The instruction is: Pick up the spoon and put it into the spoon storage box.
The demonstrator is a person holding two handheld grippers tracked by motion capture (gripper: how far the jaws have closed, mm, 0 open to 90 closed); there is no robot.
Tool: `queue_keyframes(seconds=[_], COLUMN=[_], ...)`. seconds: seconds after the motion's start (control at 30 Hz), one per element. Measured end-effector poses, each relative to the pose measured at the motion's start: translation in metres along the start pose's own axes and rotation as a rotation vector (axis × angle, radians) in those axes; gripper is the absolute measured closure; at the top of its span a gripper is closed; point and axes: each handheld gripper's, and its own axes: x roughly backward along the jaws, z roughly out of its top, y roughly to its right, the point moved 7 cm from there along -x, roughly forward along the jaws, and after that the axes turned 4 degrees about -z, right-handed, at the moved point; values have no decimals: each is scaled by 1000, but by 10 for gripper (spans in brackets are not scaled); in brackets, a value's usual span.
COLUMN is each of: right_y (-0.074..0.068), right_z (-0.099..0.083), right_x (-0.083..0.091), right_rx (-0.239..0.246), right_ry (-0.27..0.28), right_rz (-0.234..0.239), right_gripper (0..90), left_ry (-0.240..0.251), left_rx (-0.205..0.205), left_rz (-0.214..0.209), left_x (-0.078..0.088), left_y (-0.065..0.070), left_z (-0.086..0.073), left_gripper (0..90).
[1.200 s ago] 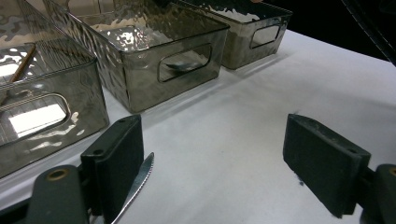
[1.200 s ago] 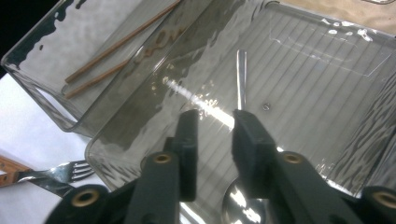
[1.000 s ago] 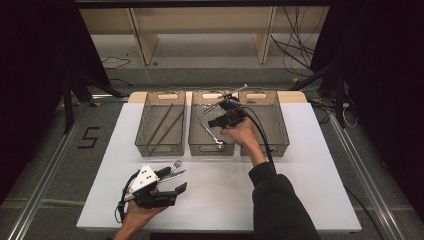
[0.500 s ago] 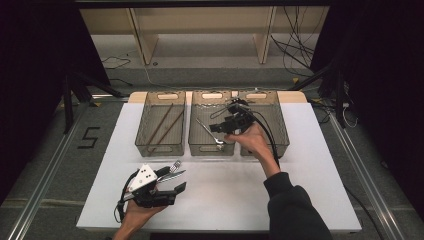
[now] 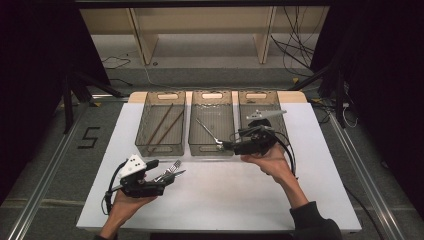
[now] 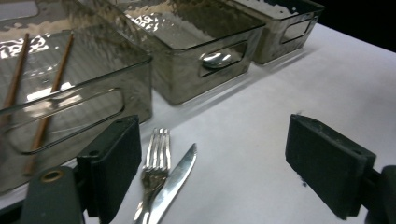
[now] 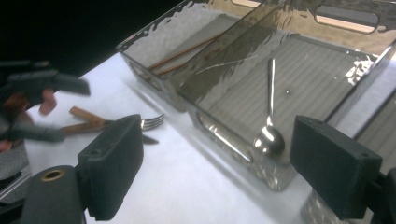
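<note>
Left gripper [image 5: 167, 181] sits nearest, low over the front left of the white surface [image 5: 225, 200], its jaws spread wide with nothing between them. In the left gripper view a fork [image 6: 154, 170] and a knife [image 6: 175, 179] lie crossed on the surface just ahead of the left jaw, the knife blade resting against the fork's neck; neither jaw touches them. Judging by this, the sorting of cutlery into bins is midway, and these two pieces are the ones left to put away.

Farther up, the right gripper [image 5: 227, 146] hangs at the front edge of the middle bin [image 5: 212, 95]. Its jaws have just been opening and now stand wide apart and empty. A spoon [image 7: 270, 126] lies flat on the floor of that bin, bowl toward the near wall, so it looks freshly dropped off and that step seems finished.

Beyond, the left bin [image 5: 165, 95] holds a pair of brown chopsticks [image 5: 164, 124], lying lengthwise, and the right bin [image 5: 257, 95] stands behind the right gripper's grey plate.

Next move, as I judge it: one gripper has to come down on the fork or the knife. Since they overlap, the jaws should close on one handle away from the crossing, lift it free without dragging the other, and then carry it to its bin.
</note>
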Motion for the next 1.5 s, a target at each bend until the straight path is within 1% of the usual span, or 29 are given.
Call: queue_keyframes(seconds=[0.1, 0.17, 0.23, 0.37, 0.53, 0.6, 0.63, 0.73, 0.8, 0.87, 0.93, 0.97, 1.03, 1.13, 1.23, 1.5], right_y=[0, 1, 2, 0, -2, -2, -2, -2, -3, -4, -5, -5, -7, -8, -9, -8], right_z=[-12, -20, -28, -45, -66, -72, -75, -82, -87, -91, -94, -95, -99, -103, -107, -116], right_x=[8, 13, 19, 28, 37, 40, 42, 44, 45, 45, 44, 44, 45, 46, 47, 52], right_rx=[0, -1, -9, -10, -1, -6, -10, -6, -5, -2, -1, 0, 6, 6, 12, -4], right_ry=[13, 21, 30, 38, 52, 67, 69, 70, 67, 67, 70, 71, 75, 83, 86, 88], right_rz=[-9, -12, -12, -9, -9, -5, -3, -9, -5, -9, -11, -11, -14, -7, -9, -19], right_gripper=[184, 184, 185, 186, 187, 190, 190, 190, 190, 190, 190, 190, 189, 189, 189, 190], left_ry=[-38, -73, -99, -184, -249, -267, -270, -300, -320, -333, -354, -356, -366, -377, -406, -474], left_rx=[7, -3, 1, -17, -4, 0, 3, -2, -3, 3, -3, -4, -6, -1, -9, -29], left_rz=[6, 15, 16, 32, 50, 59, 60, 72, 79, 78, 84, 86, 84, 84, 80, 76], left_x=[1, 2, 1, -1, -2, 0, 0, 4, 6, 7, 8, 8, 9, 8, 9, 10], left_y=[-6, -9, -11, -15, -21, -23, -24, -27, -28, -29, -29, -29, -29, -28, -26, -23], left_z=[1, 1, 2, -1, -4, -5, -6, -8, -10, -12, -15, -16, -17, -19, -21, -27], left_gripper=[182, 182, 182, 182, 182, 183, 185, 188, 188, 190, 191, 191, 190, 190, 191, 212])
